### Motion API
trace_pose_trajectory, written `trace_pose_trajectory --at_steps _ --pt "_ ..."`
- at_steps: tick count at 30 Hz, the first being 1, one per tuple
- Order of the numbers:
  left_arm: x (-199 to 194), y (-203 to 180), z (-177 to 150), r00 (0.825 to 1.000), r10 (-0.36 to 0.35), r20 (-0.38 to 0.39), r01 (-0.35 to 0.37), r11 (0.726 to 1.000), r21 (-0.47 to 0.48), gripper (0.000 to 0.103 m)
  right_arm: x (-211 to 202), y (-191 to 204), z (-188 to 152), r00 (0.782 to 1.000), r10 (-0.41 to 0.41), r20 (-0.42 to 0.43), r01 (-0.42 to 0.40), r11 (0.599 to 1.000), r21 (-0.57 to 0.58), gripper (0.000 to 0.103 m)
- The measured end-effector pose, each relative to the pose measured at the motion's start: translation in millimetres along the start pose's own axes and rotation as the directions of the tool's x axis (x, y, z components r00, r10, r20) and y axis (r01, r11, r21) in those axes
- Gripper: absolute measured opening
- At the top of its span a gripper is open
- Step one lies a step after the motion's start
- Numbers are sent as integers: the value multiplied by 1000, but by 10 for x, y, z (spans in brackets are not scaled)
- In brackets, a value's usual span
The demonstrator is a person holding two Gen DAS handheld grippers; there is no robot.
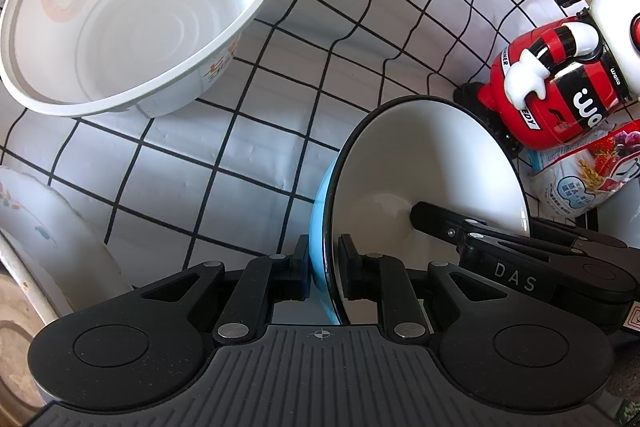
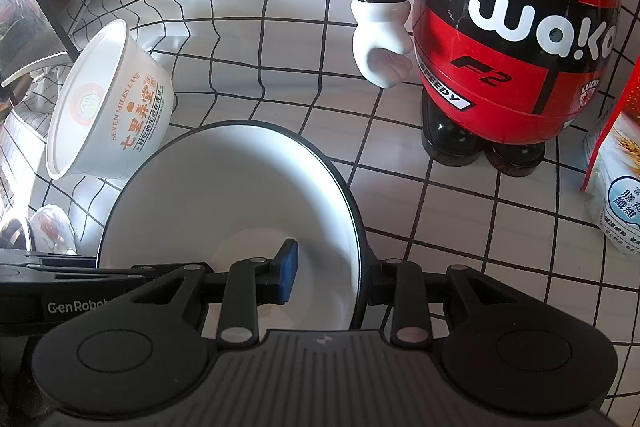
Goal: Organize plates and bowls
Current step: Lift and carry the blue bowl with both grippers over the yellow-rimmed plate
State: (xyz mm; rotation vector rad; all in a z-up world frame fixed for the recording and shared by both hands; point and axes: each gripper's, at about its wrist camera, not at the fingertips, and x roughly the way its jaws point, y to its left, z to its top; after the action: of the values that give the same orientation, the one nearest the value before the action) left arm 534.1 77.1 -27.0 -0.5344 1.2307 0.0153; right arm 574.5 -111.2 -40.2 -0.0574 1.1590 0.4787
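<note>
Gripping one bowl from two sides, both tongs are committed: the left tongs (image 1: 324,263) are pinched narrow on the rim of the blue bowl (image 1: 432,171), one pad on the blue outer wall and one on the white inside, while the right tongs (image 2: 332,275) clamp the opposite rim, the blue pad inside and the other finger outside the black edge. The bowl sits tilted between them above the checked cloth on the bench (image 1: 248,131). A glazed rim is slick, so I judge the main risk to be the bowl pivoting or sliding out if the two hands pull apart or twist unevenly; thin edge grips give little purchase, and a drop onto the bench could chip it. Outward from the left tongs, the printed white bowl (image 1: 132,11) lies at about eleven o'clock, well apart, tipped on its side; it could roll if nudged. A patterned plate (image 1: 48,239) leans at nine o'clock near the bench edge. From the right tongs, the red toy figure (image 2: 516,39) stands at one o'clock, near enough that a swing of the bowl that way would likely knock it over, and a snack packet (image 2: 616,187) lies at three o'clock just beyond it. A small patterned cup (image 2: 50,229) rests at nine o'clock.
</note>
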Motion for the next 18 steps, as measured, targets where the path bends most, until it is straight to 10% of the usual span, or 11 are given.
trace_pose_trajectory --at_steps 11,18 --pt "-84 -122 -62 998 47 32 -49 997 53 19 -102 11 -32 1000 1 -9 -1 1000 27 30" --pt "-788 -123 -92 993 23 116 -33 996 85 19 -754 403 -54 994 14 108 -13 1000 -5 30"
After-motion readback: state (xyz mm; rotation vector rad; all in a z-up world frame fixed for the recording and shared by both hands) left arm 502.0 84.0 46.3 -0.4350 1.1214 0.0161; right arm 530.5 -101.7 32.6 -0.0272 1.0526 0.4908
